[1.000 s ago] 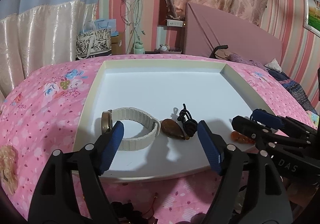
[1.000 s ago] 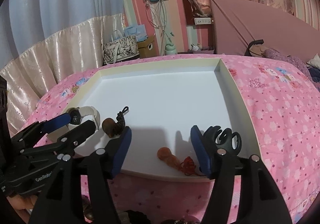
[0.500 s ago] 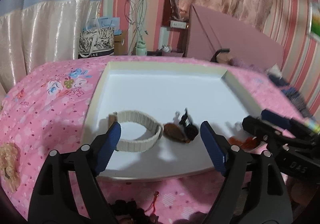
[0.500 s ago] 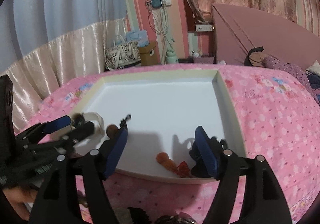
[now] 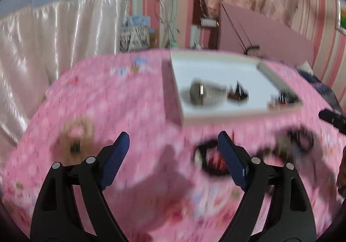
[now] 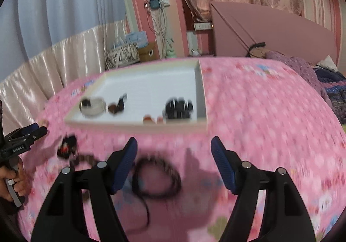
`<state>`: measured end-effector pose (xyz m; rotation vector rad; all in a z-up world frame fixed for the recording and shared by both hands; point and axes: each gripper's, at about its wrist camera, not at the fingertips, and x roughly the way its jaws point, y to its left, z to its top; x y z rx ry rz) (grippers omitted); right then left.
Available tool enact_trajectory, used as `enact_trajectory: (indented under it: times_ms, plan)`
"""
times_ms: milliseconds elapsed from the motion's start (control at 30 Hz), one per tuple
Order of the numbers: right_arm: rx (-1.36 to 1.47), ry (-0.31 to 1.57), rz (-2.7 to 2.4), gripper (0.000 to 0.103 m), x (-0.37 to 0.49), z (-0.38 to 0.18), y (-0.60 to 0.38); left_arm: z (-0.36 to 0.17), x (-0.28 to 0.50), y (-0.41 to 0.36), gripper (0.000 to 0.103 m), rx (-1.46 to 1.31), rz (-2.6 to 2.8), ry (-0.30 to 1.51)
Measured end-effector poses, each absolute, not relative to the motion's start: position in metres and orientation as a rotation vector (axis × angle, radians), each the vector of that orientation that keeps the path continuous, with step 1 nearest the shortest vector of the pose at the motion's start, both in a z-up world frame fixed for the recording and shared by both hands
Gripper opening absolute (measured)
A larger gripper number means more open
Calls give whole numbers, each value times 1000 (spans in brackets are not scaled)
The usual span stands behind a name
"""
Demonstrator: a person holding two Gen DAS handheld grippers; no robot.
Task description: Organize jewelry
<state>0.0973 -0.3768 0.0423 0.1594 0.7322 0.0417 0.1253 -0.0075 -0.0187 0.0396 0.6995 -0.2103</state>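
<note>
A white tray point(image 6: 201, 90) lies on the pink bedspread. It holds a beige-strapped watch point(image 6: 93, 105), a brown pendant on black cord point(image 6: 116, 107), orange beads point(image 6: 151, 118) and a black hair claw point(image 6: 178, 108). My right gripper point(image 6: 174, 157) is open, short of the tray, over a dark beaded loop point(image 6: 157, 177) lying on the bedspread. My left gripper point(image 5: 173, 151) is open over bare bedspread, with a dark and red jewelry pile point(image 5: 208, 160) just beside its right finger. Nothing is held. Both views are blurred.
A tan and gold piece point(image 5: 75, 138) lies on the bedspread to the left. Another dark looped piece point(image 5: 302, 140) lies to the right, near the right gripper's tip point(image 5: 330, 120). A hand point(image 6: 13, 177) holds the left gripper point(image 6: 39, 130) at the picture's left edge.
Both grippers have drawn back from the tray to the near part of the bedspread. The black hair claw stays in the tray's right corner, and loose jewelry now shows under the fingers.
</note>
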Motion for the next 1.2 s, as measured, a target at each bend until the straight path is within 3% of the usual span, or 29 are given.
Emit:
enact_trajectory:
  times_ms: [133,433,500,567,633,733,933,1200]
  plan:
    - [129,751,73,70,75,36,-360,-38,107,7,83,13,-219,747]
    - [106,750,126,65,74,36,-323,-23,103,-29,81,52,-321,713]
    - [110,754,135,65,75,35,-319,-26,101,-45,75,90,-355,721]
    - [105,758,137,65,77,35,-315,-33,104,-55,56,92,-389,756]
    - [106,768,139,65,77,33,-313,-40,111,-59,45,76,-408,802]
    - [112,778,138,65,77,29,-314,-45,117,-60,36,57,-407,826]
    - [130,790,134,65,79,24,-318,-45,116,-54,5,27,-416,819]
    - [126,780,137,65,83,28,-321,-22,101,-44,0,34,-399,717]
